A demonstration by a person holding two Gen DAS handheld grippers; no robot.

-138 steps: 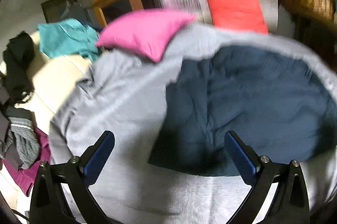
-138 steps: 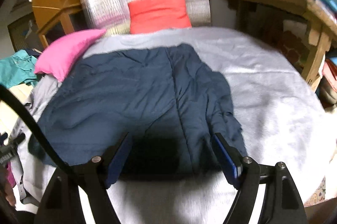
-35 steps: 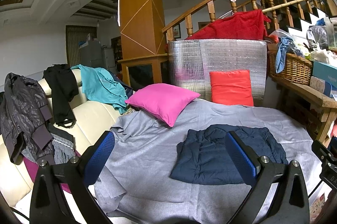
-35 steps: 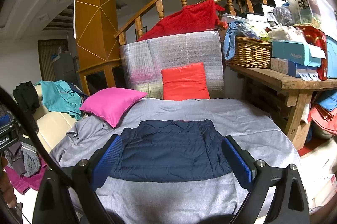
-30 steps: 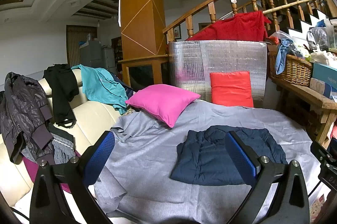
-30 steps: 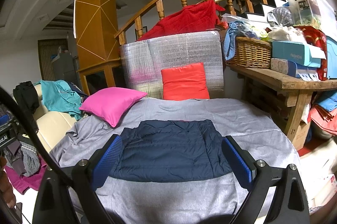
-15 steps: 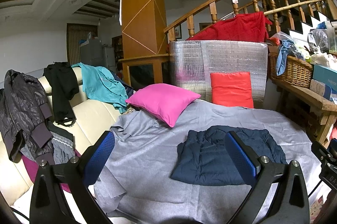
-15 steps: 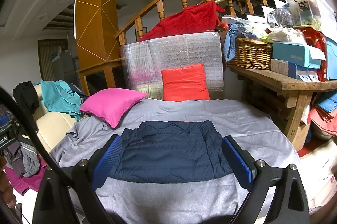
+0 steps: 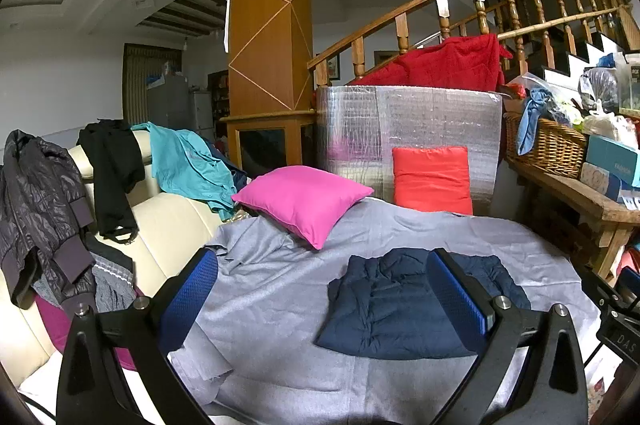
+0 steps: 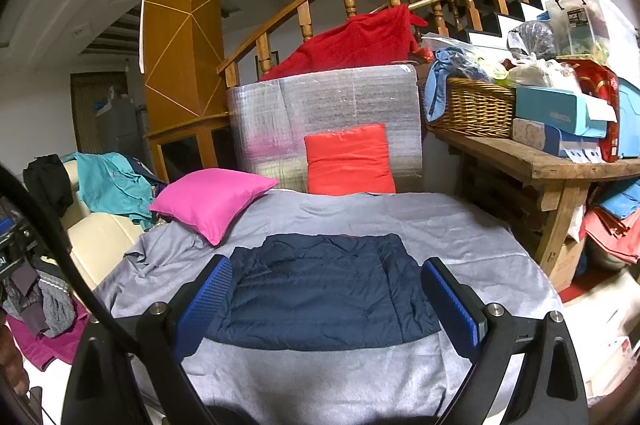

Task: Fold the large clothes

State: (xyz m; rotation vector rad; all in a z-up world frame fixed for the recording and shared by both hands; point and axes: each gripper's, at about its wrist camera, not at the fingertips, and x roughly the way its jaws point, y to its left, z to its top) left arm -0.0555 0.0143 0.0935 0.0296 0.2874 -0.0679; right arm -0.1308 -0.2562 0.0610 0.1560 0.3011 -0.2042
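A navy quilted jacket [image 9: 400, 301] lies folded into a flat rectangle on the grey cloth [image 9: 288, 277] that covers the table; in the right wrist view the jacket [image 10: 328, 289] sits straight ahead on the grey cloth [image 10: 472, 249]. My left gripper [image 9: 320, 301] is open and empty, held back from the table and above its near left part. My right gripper [image 10: 326, 301] is open and empty, held back in front of the jacket. Neither gripper touches the jacket.
A pink cushion [image 9: 304, 199] and a red cushion [image 9: 432, 177] rest at the back of the table. A cream sofa [image 9: 160, 221] with several draped clothes stands left. A wooden bench [image 10: 536, 161] with a wicker basket [image 10: 476, 111] and boxes stands right.
Both grippers pulled up and back from the jacket over the last seconds. In the last second they only drifted slightly. The jacket has not moved.
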